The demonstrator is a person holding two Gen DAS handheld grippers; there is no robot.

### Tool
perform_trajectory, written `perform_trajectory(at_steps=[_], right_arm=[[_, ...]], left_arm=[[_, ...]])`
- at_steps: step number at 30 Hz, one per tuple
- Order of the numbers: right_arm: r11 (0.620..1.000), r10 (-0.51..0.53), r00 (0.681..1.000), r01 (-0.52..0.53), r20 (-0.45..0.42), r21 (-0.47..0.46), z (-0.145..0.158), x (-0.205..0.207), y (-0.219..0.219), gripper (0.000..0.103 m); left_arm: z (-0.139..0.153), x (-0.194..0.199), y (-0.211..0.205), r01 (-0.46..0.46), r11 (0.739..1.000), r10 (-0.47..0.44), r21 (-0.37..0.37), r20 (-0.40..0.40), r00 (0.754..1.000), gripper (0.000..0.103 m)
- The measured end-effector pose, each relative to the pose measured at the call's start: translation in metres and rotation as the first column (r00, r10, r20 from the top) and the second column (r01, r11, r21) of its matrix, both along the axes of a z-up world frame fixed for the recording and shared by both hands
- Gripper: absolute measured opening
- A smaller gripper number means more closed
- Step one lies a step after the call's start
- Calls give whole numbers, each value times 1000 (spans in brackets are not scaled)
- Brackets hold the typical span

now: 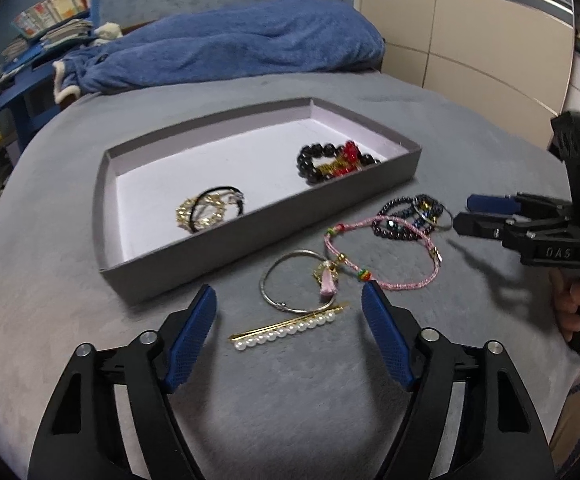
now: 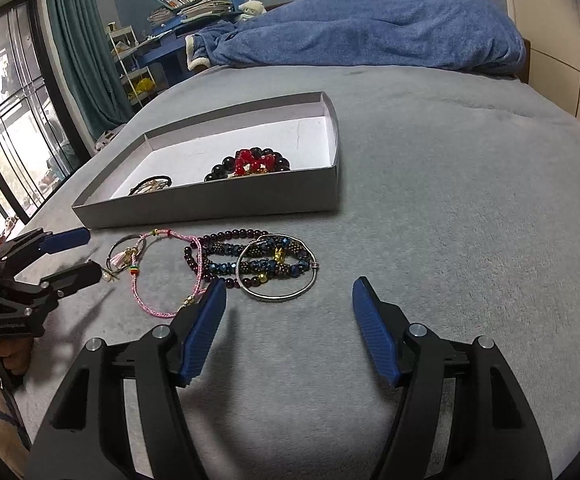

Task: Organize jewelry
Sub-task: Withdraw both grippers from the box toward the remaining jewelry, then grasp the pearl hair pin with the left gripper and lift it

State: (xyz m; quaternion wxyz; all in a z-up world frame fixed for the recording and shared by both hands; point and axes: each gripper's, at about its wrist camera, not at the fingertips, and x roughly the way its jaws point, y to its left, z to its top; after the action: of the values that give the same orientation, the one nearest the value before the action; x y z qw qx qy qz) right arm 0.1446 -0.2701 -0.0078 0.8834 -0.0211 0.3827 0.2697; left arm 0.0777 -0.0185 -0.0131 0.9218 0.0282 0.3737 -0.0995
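Clearly stiff, light and slippery: slim gold hair clip lined with white pearls [image 1: 290, 327], best pinched across its middle. Left gripper [image 1: 290, 304] spread, empty; right gripper [image 2: 290, 294] likewise.

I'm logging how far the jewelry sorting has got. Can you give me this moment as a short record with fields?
surface: grey bed cover
tray: holds black and red bead bracelet, gold chain with black hair tie
outside tray: pearl hair clip, silver bangle, pink cord bracelet, dark bead pile
left gripper: open, empty
right gripper: open, empty
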Motion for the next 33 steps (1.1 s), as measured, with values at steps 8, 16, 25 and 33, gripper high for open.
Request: perform_trajectory(at_steps=[8, 16, 25, 33], right_arm=[[1000, 1, 1000, -1, -2, -8, 0, -1, 1, 66], [1000, 1, 1000, -1, 2, -2, 0, -2, 2, 66], [1000, 21, 1000, -21, 17, -5, 3, -6, 4, 66], [1000, -1, 1000, 1, -22, -8, 0, 4, 4, 66]], left_arm=[[-6, 8, 1, -23, 1000, 23, 9, -41, 999, 73], [-11, 7, -3, -10, 999, 13, 37, -77, 997, 73], [-11, -1, 5, -11, 1000, 9, -21, -100, 995, 35], [-8, -8, -5, 51, 998, -53, -23, -85, 995, 25]])
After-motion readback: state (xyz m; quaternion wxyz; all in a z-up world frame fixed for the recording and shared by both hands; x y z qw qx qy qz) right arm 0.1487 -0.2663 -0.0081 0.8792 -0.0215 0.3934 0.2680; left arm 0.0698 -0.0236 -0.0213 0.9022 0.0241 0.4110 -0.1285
